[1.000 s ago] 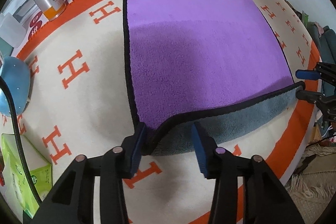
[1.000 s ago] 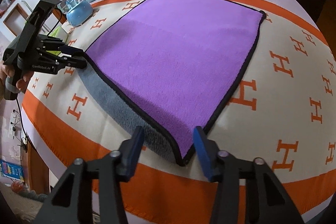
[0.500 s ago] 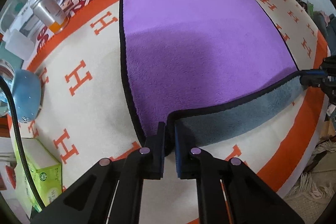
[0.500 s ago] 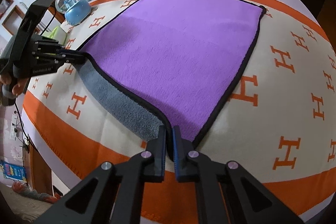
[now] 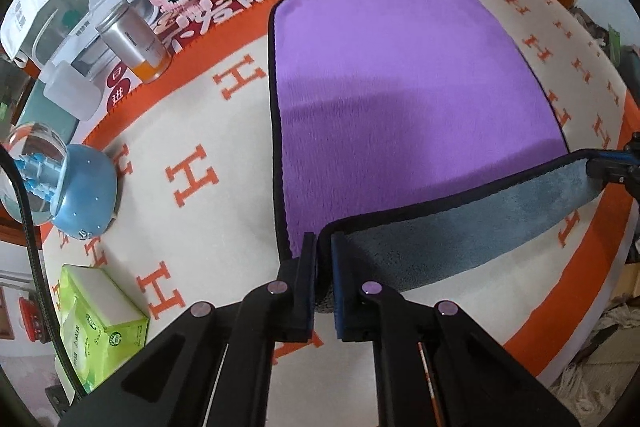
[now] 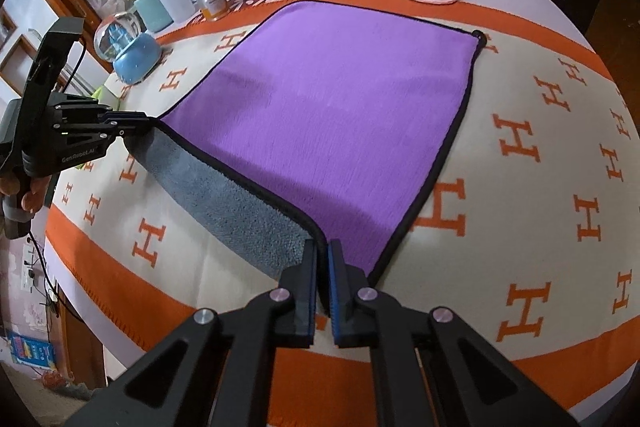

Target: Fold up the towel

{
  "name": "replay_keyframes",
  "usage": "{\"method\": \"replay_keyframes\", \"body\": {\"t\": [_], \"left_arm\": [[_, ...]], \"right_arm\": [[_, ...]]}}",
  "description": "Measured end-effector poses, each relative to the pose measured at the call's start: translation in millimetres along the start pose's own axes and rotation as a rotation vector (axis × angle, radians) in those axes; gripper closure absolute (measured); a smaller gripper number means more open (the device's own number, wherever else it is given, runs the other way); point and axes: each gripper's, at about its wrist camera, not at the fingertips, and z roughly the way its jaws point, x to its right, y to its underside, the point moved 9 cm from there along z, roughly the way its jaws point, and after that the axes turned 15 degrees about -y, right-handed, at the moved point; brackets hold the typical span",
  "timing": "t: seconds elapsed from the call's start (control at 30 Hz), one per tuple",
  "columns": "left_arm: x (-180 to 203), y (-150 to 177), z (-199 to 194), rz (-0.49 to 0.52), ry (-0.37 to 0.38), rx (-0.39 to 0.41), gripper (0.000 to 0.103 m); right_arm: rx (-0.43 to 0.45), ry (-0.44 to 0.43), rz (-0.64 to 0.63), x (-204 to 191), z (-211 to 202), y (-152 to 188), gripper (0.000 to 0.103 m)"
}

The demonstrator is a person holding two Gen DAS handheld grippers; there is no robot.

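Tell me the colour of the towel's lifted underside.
Grey, under the purple towel; clearest in the right wrist view.

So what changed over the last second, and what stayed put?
Both grippers closed: the left gripper and right gripper each pinched a near corner of the towel and lifted the near edge, exposing its grey underside. The far half stayed flat on the blanket; the clutter behind didn't move.

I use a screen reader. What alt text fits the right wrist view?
The right gripper is shut on the near corner of a purple towel, lifting its grey underside off an orange-and-cream blanket. The left gripper pinches the other near corner.
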Motion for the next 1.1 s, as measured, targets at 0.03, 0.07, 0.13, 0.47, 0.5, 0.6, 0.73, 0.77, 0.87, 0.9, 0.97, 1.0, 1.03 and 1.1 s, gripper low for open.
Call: {"method": "replay_keyframes", "body": {"t": [0.03,0.07,0.13,0.47,0.5,0.6,0.73,0.77,0.87,0.9,0.97,1.0,1.03,1.1], "left_arm": [[-2.1,-3.2,-0.6,-0.008,-0.001,0.005,0.098],[-3.2,-5.8,-1.7,-0.015,0.002,0.007,0.099],[-6.2,-11.2,-3.5,-0.024,0.005,0.014,0.099],[-19.7,-55.4,-8.0,-0.065,-0.027,0.067,0.099],[-21.6,-65.9,-8.2,-0.068,-0.038,0.082,0.099],[-25.0,-91.9,-7.4,-0.076,-0.058,0.113,0.099],[-26.7,-131.4,-0.2,-0.094,-0.086,0.139,0.099],[-27.0,-142.6,3.4,-0.102,-0.092,0.142,0.099],[-28.3,-166.8,14.5,-0.119,-0.112,0.144,0.099],[-28.7,-175.2,19.7,-0.126,-0.118,0.142,0.099],[-29.3,-189.6,30.1,-0.138,-0.132,0.133,0.099],[-28.9,-197.2,36.0,-0.143,-0.139,0.129,0.099],[-28.5,-204.9,42.6,-0.147,-0.151,0.125,0.099],[-27.3,-217.2,53.7,-0.151,-0.168,0.116,0.099]], "right_arm": [[0.004,0.003,0.000,0.1,-0.9,-1.6,0.098],[0.009,0.007,0.000,0.3,-1.9,-3.1,0.098],[0.018,0.008,0.002,0.4,-3.5,-6.8,0.098],[0.092,0.037,0.024,14.4,-18.1,-38.4,0.098],[0.100,0.039,0.028,17.1,-19.3,-43.2,0.098],[0.135,0.054,0.040,28.8,-24.3,-61.2,0.098],[0.176,0.085,0.043,46.2,-28.7,-86.3,0.098],[0.185,0.096,0.048,53.2,-28.8,-94.9,0.098],[0.203,0.103,0.076,71.2,-27.0,-115.4,0.098],[0.209,0.103,0.089,78.9,-25.8,-123.2,0.098],[0.217,0.100,0.121,94.9,-21.1,-138.7,0.098],[0.220,0.102,0.129,100.7,-19.5,-144.6,0.098],[0.222,0.105,0.135,106.6,-17.1,-150.4,0.098],[0.218,0.113,0.146,118.4,-9.1,-162.5,0.098]]}}
